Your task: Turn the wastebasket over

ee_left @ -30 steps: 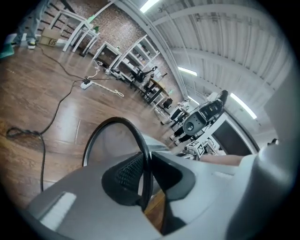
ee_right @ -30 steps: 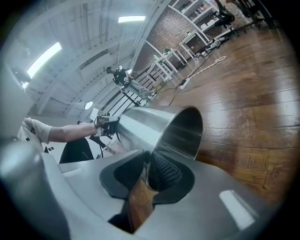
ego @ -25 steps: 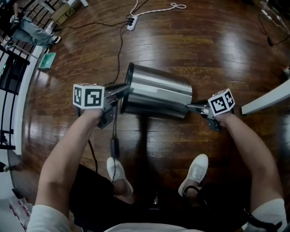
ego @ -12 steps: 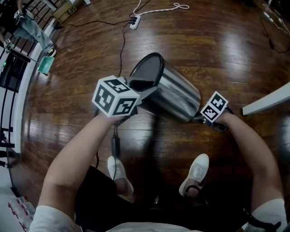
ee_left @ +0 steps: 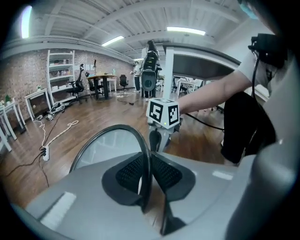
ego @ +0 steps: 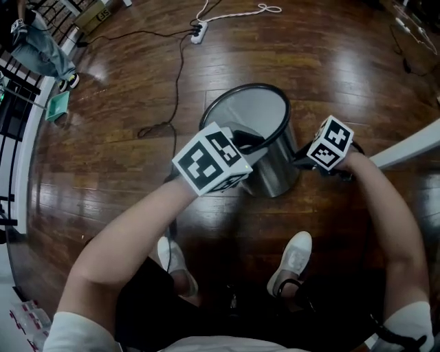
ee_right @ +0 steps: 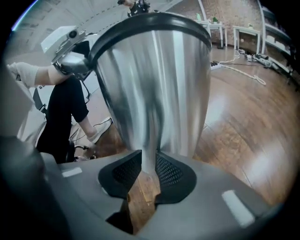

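Looking down, I saw my white shoes point(ego: 292, 260) nearest to me on the dark wooden floor point(ego: 103, 158), and past them my two bare forearms reached out to the wastebasket point(ego: 271, 168). It was a shiny metal wastebasket with a black rim point(ee_left: 117, 129), and it stood between my grippers just in front of my feet, with the open mouth facing up and leaning a little away from me. My left gripper point(ego: 242, 141) was at the near side of the mouth. Its jaws were closing and stood only a narrow way apart, with one pad inside the basket and one outside, and both pads pressed on the thin black rim. My right gripper point(ego: 297, 163) was low at the right side of the body. Its jaws stood a little wider, and the bottom edge of the metal wall went between the pads and was held there. Farther away, on the floor behind the basket, a black cable point(ego: 175, 75) ran toward a white power strip point(ego: 199, 33), and a white cord point(ego: 240, 14) lay in a loop near the far edge.
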The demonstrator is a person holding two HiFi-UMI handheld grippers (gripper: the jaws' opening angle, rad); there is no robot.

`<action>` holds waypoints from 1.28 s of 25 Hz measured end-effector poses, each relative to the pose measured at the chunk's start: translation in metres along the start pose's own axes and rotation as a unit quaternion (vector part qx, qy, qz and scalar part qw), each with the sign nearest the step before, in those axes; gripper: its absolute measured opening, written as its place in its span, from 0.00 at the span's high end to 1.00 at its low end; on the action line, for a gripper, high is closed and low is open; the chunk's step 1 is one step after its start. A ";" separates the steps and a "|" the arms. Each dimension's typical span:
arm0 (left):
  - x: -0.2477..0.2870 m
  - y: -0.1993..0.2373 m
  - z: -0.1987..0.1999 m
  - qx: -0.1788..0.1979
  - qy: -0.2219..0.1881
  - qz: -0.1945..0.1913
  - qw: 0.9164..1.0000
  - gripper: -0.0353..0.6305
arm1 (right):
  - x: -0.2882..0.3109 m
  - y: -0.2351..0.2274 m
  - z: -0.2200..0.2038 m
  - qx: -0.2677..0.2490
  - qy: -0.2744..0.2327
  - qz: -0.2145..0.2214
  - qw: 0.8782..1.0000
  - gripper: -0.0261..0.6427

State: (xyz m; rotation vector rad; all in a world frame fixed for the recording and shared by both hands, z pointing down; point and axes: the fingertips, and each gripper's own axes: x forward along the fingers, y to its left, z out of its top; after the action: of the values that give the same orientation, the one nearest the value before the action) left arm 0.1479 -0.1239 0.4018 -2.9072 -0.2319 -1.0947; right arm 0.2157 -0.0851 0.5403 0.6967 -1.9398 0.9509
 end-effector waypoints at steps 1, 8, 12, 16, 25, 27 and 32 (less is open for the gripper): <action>0.004 -0.004 0.001 0.006 0.005 0.000 1.000 0.86 | -0.002 -0.002 -0.001 -0.002 0.002 -0.005 1.000 0.82; 0.040 -0.049 -0.013 0.087 0.053 -0.013 0.995 0.86 | 0.022 0.000 -0.036 -0.017 0.067 -0.015 0.997 0.83; 0.067 -0.068 -0.033 0.135 0.095 -0.016 0.986 0.86 | 0.038 -0.002 -0.048 -0.002 0.065 -0.015 0.998 0.81; 0.079 -0.074 -0.044 0.133 0.106 -0.025 0.985 0.86 | 0.038 -0.003 -0.047 0.008 0.049 -0.013 0.999 0.81; 0.089 -0.072 -0.026 0.178 0.078 0.020 0.981 0.85 | 0.006 -0.012 -0.083 -0.017 0.108 -0.006 0.994 0.77; 0.087 -0.080 -0.011 0.167 0.048 0.014 0.985 0.86 | -0.013 -0.010 -0.103 -0.009 0.114 -0.016 0.993 0.75; 0.048 -0.069 0.010 0.125 -0.007 -0.003 0.992 0.88 | -0.067 -0.001 -0.078 -0.019 0.092 -0.075 0.993 0.74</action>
State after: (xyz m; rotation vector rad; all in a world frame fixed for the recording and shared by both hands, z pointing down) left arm 0.1799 -0.0485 0.4239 -2.6939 -0.3499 -0.9681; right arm 0.2837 -0.0142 0.5107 0.6958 -1.7148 0.8522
